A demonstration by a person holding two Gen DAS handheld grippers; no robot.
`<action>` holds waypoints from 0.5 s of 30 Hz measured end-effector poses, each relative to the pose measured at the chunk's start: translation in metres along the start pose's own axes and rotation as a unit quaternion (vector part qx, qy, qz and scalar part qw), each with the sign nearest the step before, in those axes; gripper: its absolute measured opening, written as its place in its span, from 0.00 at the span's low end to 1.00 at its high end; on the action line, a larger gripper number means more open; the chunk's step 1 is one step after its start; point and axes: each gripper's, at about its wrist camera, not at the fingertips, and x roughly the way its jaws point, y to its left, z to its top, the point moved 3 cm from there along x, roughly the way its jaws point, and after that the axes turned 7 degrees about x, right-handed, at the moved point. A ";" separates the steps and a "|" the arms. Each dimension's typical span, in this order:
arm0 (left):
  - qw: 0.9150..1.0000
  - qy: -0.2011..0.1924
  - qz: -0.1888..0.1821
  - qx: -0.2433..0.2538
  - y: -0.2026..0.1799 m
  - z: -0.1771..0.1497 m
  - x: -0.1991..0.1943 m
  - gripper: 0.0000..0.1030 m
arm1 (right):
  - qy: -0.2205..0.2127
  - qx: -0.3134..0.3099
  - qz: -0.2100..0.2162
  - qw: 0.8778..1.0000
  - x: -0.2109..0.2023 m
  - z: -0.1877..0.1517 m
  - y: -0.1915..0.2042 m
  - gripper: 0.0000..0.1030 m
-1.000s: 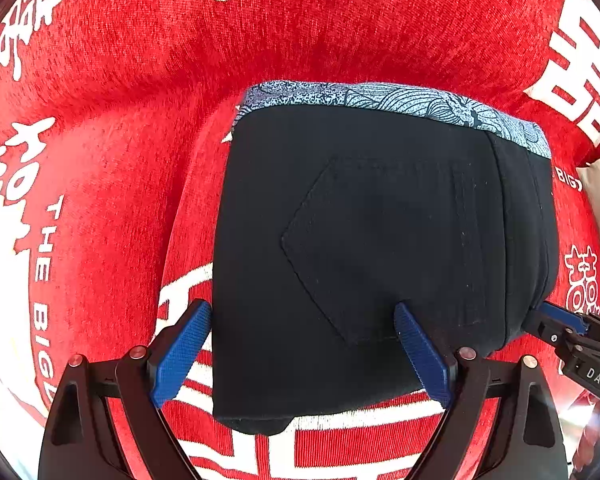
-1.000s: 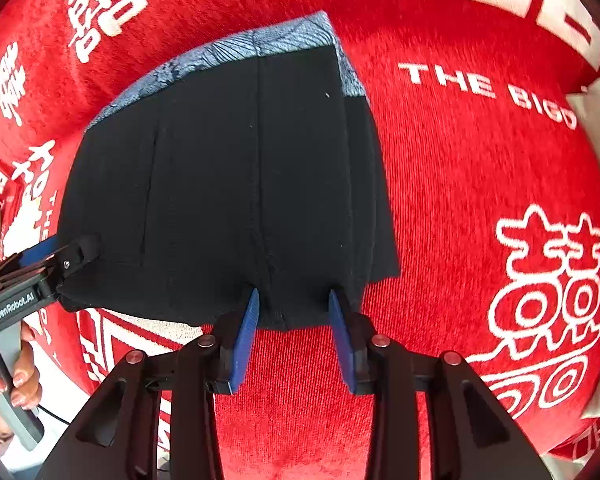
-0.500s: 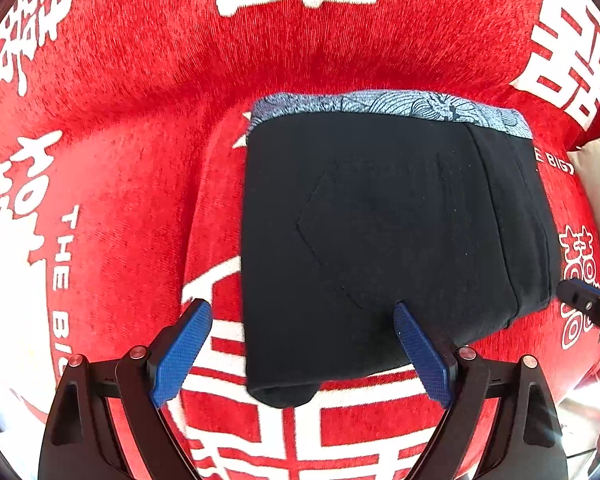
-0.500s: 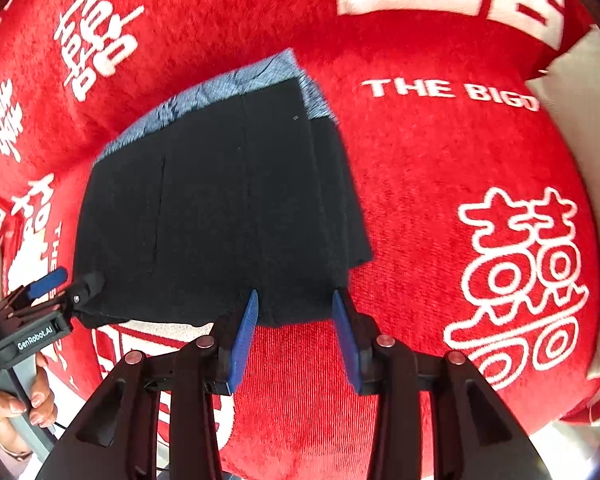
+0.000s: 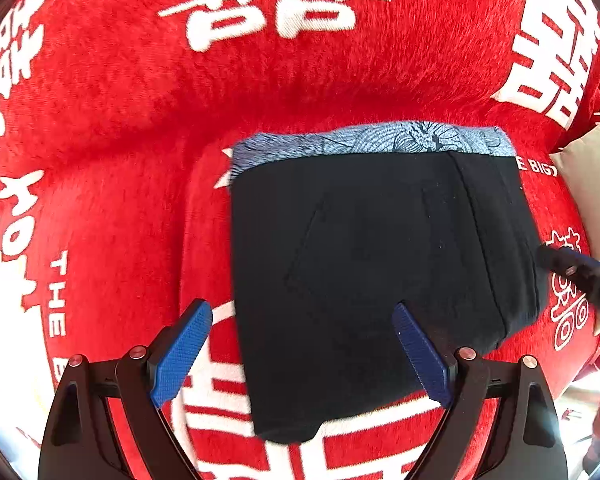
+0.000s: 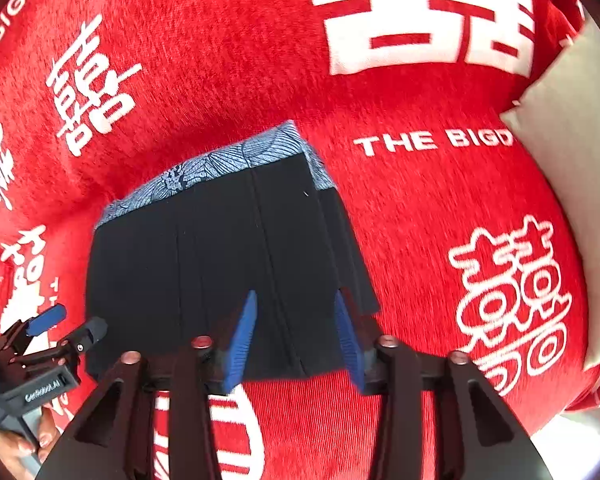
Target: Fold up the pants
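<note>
Left gripper hangs wide open, pointing steeply down. Right gripper has just been opening, nothing pinched.

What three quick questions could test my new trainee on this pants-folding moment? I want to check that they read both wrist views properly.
1. True or false: the folded black pants lie on a red blanket with white lettering.
2. What shows along the pants' far edge? A) a patterned blue-grey band B) a metal zipper C) a leather belt
3. Is either the left gripper or the right gripper pinching the fabric?

Key: 1 true. 2 A, the patterned band. 3 No; both stand open above the pants, the right one's jaws having just been opening with nothing clamped.
</note>
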 end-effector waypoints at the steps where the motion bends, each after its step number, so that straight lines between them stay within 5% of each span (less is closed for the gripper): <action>1: 1.000 0.004 0.002 0.000 0.000 0.000 0.006 0.90 | 0.009 -0.010 -0.010 1.000 0.010 0.000 0.002 0.58; 4: 1.000 0.022 0.006 -0.018 0.001 -0.004 0.024 0.90 | 0.057 -0.020 -0.036 0.998 0.041 -0.004 0.000 0.59; 15: 0.999 0.030 0.019 -0.026 -0.002 0.000 0.027 0.95 | 0.081 -0.025 -0.026 0.996 0.041 0.003 -0.007 0.67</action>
